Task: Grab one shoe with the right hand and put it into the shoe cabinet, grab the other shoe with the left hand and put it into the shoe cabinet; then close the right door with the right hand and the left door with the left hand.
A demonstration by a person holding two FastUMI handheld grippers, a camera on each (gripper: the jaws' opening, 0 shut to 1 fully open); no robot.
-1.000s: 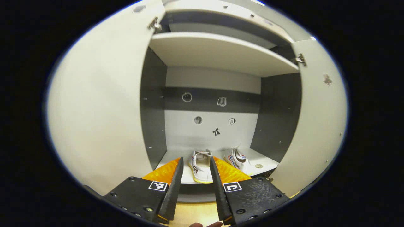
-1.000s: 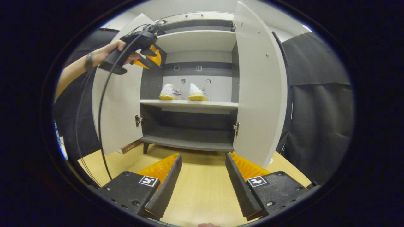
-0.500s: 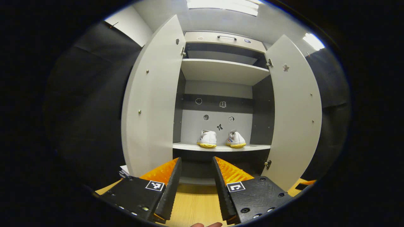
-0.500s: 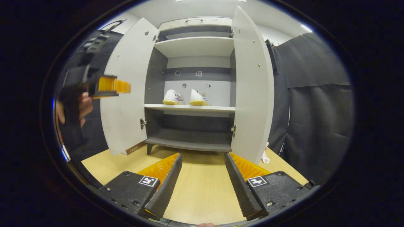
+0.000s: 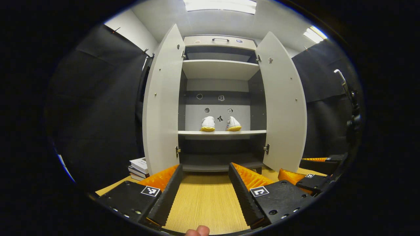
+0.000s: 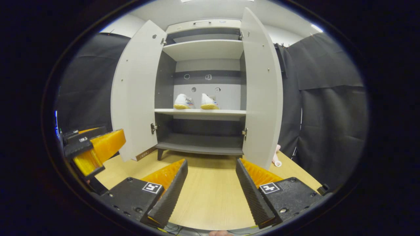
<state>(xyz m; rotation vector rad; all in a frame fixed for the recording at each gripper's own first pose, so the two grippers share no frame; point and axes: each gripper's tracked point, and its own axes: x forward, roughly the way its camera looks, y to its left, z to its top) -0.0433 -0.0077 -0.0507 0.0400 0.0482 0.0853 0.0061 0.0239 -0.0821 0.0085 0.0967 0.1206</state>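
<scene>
Two white shoes with yellow soles (image 5: pixel 208 124) (image 5: pixel 233 124) stand side by side on the middle shelf (image 5: pixel 221 132) of the shoe cabinet. In the right gripper view the same shoes (image 6: pixel 183 101) (image 6: pixel 209 102) sit on that shelf (image 6: pixel 200 112). Both doors hang wide open: the left door (image 5: pixel 161 108) (image 6: pixel 134 91) and the right door (image 5: pixel 284 105) (image 6: pixel 262 88). My left gripper (image 5: pixel 205 166) is open and holds nothing, well back from the cabinet above the floor; it is also at the left of the right gripper view (image 6: pixel 113 131). My right gripper (image 6: pixel 211 161) is open, holds nothing, and sits low right (image 5: pixel 292 165).
A stack of books (image 5: pixel 139 167) lies on the wooden floor (image 5: pixel 203 200) by the foot of the left door. A small pale object (image 6: pixel 276 158) lies behind the right door. Black cloth walls stand on both sides. The cabinet has an upper shelf (image 5: pixel 220 68) and a bottom shelf (image 6: pixel 200 149).
My left gripper has pulled back out of the cabinet and dropped low beside the right one, leaving the shoe on the shelf. My right gripper has hardly moved.
</scene>
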